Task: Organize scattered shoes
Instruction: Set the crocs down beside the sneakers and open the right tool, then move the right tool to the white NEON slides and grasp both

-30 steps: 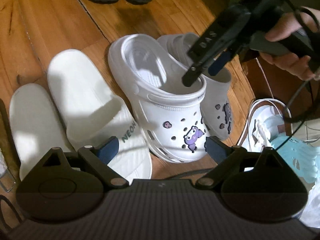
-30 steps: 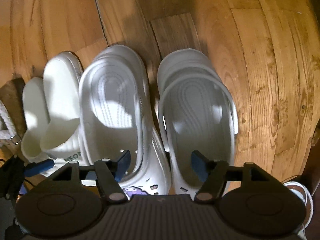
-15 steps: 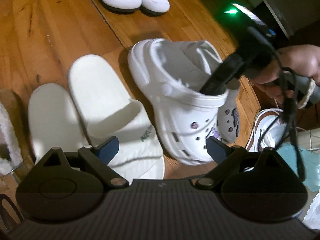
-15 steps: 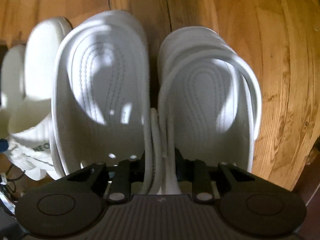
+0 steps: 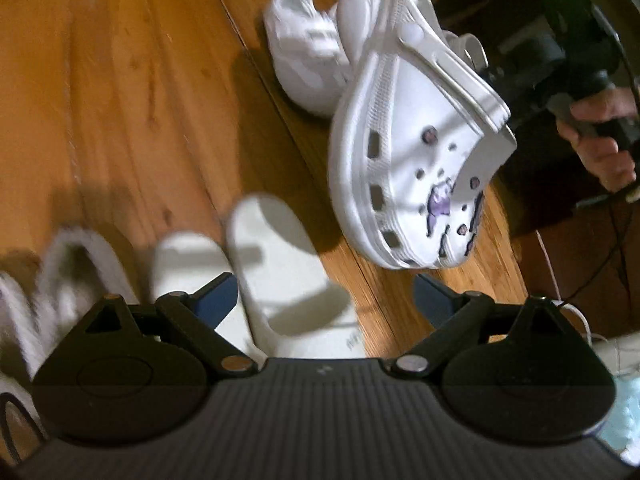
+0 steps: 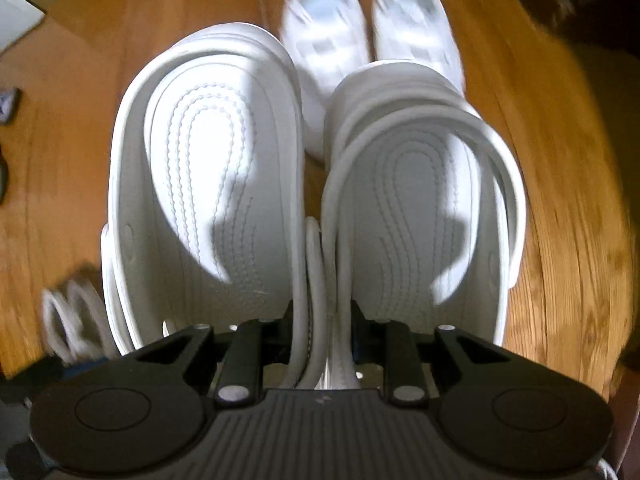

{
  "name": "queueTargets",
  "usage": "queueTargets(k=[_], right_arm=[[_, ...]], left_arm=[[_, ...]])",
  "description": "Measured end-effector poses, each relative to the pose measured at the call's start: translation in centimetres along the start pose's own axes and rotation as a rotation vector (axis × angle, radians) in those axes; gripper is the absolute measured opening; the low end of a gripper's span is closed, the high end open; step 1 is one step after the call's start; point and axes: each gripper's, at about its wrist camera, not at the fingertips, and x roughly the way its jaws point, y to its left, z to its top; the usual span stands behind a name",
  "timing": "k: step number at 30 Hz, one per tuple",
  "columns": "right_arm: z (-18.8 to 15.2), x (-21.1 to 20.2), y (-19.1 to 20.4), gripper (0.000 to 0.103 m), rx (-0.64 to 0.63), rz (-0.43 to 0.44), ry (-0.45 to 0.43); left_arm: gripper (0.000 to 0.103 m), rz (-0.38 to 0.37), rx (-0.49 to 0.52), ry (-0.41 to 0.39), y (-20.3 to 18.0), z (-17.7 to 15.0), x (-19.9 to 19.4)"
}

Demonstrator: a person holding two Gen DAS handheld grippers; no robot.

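Clog pair (image 6: 312,216) lifted off floor (image 5: 120,80) since half-second ago, inner walls pinched together between narrow jaws of right gripper (image 6: 322,322). Sneakers (image 6: 372,28) ahead of jaws, probably placement spot. Left gripper (image 5: 324,294) held wide, empty, slides (image 5: 280,276) between fingers.

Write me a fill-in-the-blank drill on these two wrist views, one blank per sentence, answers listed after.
1. The right gripper is shut on the inner walls of ____ white clogs at once.
2. The clogs hang above the wooden ____.
3. The left gripper is ____ and holds nothing.
4. The charm on the near clog is ____ in colour.

Answers: two; floor; open; purple
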Motion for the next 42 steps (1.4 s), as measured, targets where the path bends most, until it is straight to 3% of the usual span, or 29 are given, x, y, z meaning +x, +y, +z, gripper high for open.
queueTargets(k=[5, 11, 22, 23, 24, 25, 26, 28, 31, 33, 34, 38, 42], right_arm=[[5.0, -0.4, 5.1, 0.023, -0.044, 0.053, -0.057], [10.9, 2.1, 11.0, 0.023, -0.069, 0.076, -0.066], [19.5, 10.9, 17.8, 0.025, -0.128, -0.102, 0.04], [19.9, 11.5, 17.9, 0.034, -0.132, -0.125, 0.012], [20.3, 11.3, 17.8, 0.059, -0.125, -0.138, -0.047], [20.6, 10.8, 17.7, 0.069, -0.113, -0.143, -0.115], [20.8, 10.1, 17.5, 0.076, -0.108, -0.14, -0.181], [20.7, 8.2, 17.0, 0.076, -0.096, -0.125, -0.263], [19.9, 6.4, 16.1, 0.076, -0.102, -0.045, -0.249], [17.9, 5.8, 15.3, 0.076, -0.13, -0.011, -0.18], [16.7, 7.7, 15.5, 0.076, -0.141, -0.004, -0.154], [12.1, 9.1, 14.1, 0.076, -0.15, -0.051, 0.073], [8.0, 8.4, 11.9, 0.079, -0.097, -0.026, 0.2]], left_arm=[[0.095, 0.044, -0.021, -0.131, 2.2, 1.1, -2.0], [0.095, 0.038, -0.092, -0.129, 5.7, 1.1, -2.0], [0.095, 0.052, -0.178, -0.078, 9.9, 1.4, 0.3], [0.095, 0.056, -0.181, -0.072, 10.1, 1.6, 0.8], [0.095, 0.059, -0.184, -0.066, 10.1, 1.8, 1.3], [0.095, 0.061, -0.187, -0.062, 10.0, 2.0, 1.4], [0.095, 0.062, -0.189, -0.057, 9.9, 2.1, 1.6], [0.095, 0.06, -0.191, -0.046, 9.6, 2.1, 1.9], [0.095, 0.069, -0.181, -0.021, 9.2, 2.0, 2.0], [0.095, 0.071, -0.171, 0.007, 8.6, 1.8, 1.9], [0.095, 0.063, -0.169, 0.021, 8.5, 1.8, 1.7], [0.095, -0.026, -0.139, 0.12, 6.6, 0.5, 1.4], [0.095, -0.008, -0.05, 0.17, 4.5, -1.5, 0.6]])
